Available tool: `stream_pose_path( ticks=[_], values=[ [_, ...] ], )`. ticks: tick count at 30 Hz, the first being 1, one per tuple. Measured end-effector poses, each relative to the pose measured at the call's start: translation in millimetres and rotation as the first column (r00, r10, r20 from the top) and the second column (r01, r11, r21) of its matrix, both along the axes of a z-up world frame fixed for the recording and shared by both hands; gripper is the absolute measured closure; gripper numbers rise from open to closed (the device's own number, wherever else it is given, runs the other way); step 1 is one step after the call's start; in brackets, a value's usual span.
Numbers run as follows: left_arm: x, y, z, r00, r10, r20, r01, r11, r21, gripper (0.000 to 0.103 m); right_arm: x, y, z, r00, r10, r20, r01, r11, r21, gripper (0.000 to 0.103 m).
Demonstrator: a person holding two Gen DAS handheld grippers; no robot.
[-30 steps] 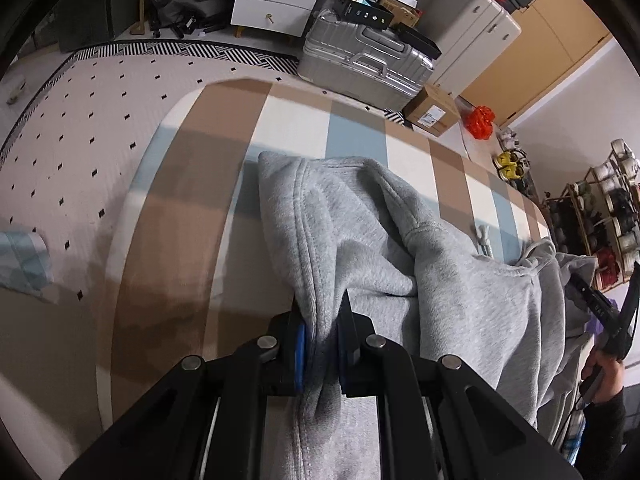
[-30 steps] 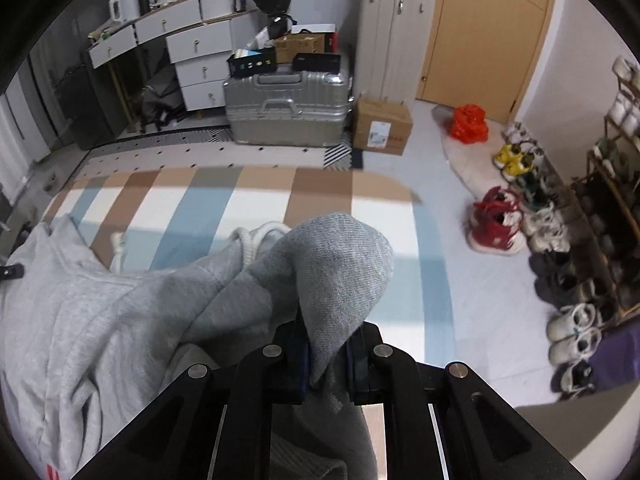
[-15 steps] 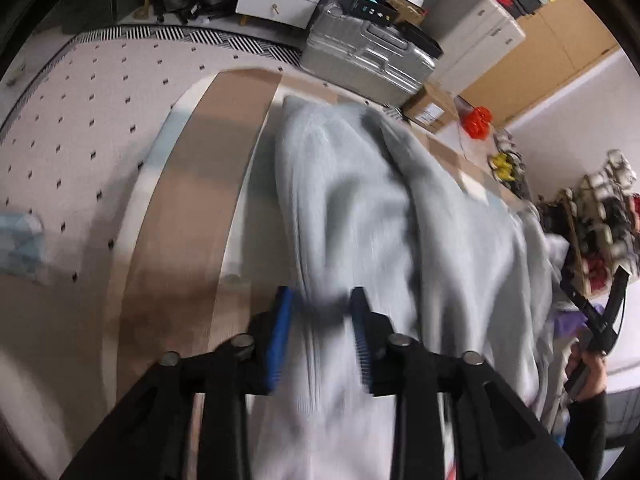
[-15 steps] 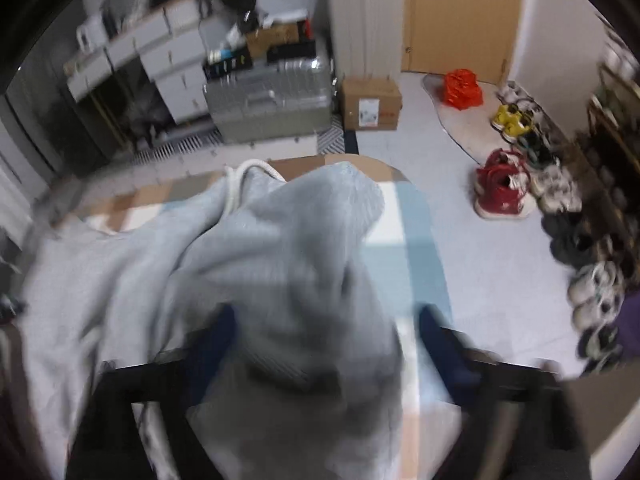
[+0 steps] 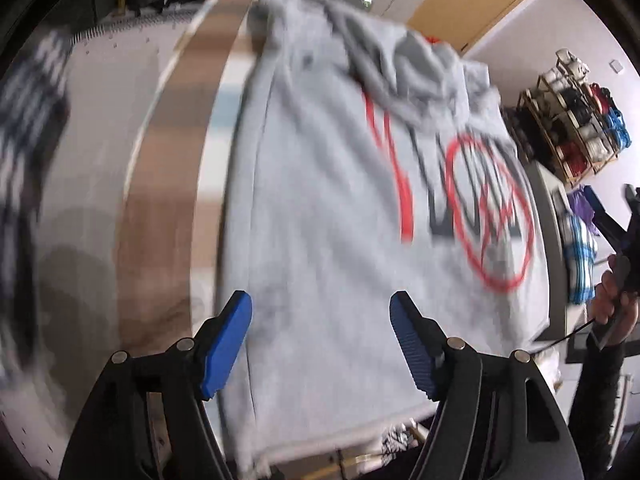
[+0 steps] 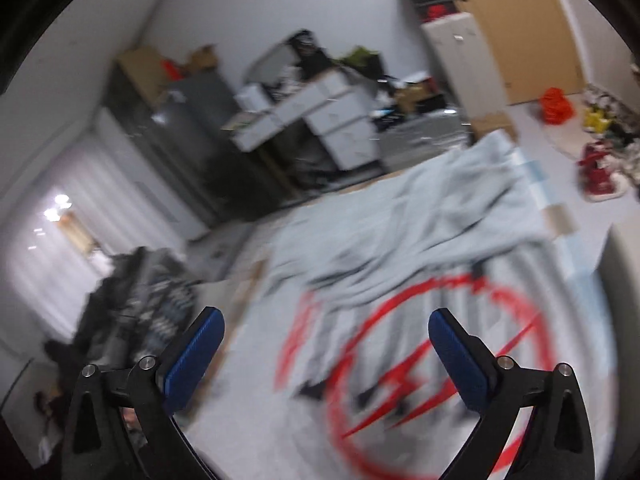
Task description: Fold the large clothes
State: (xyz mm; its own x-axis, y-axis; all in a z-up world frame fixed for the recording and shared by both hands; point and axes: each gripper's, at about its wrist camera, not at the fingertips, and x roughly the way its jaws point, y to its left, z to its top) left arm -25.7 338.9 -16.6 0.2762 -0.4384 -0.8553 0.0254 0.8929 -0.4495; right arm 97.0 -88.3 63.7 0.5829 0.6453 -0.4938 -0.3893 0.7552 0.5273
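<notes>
While both views were smeared with blur, the grey hoodie (image 5: 320,208) could be seen lying spread out on the striped rug (image 5: 160,184), its printed side up, with a red circle and dark letters (image 5: 490,216) on the half nearer the right gripper. The left gripper (image 5: 320,336) hung above the hoodie's hem end, its blue fingers (image 5: 226,340) spread wide apart and holding nothing, grey cloth showing between them. The right gripper (image 6: 326,356) was likewise above the hoodie (image 6: 400,240), over the red print (image 6: 420,372), with its fingers (image 6: 192,360) wide apart and empty. From the left wrist view the right gripper's black frame and the hand (image 5: 614,300) holding it showed just past the hoodie's edge on the print side. The hood end of the hoodie lay bunched in folds at the far end from the left gripper. Beyond that end stood a white drawer unit (image 6: 320,120) and a wooden door (image 6: 520,32). A shoe rack (image 5: 576,120) stood well apart from the hoodie on the print side, and a dark patterned heap (image 6: 140,300) lay near the hoodie on the opposite side.
</notes>
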Motion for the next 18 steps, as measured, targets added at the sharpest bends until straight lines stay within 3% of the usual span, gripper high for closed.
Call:
stream_pose_path(
  ticks=[8,18],
  values=[
    [-64.3,20.1,-37.2,0.993,0.092,-0.075,-0.097,0.992,-0.074,0.036,-97.6,43.8,-39.4,0.980,0.162,0.114,-0.180,0.969,0.168,0.000],
    [-85.2,25.1,-47.8,0.984,0.149,-0.100,-0.157,0.985,-0.077,0.035,-98.7,31.1,-58.0,0.987,0.149,0.059,-0.158,0.967,0.202,0.000]
  ],
)
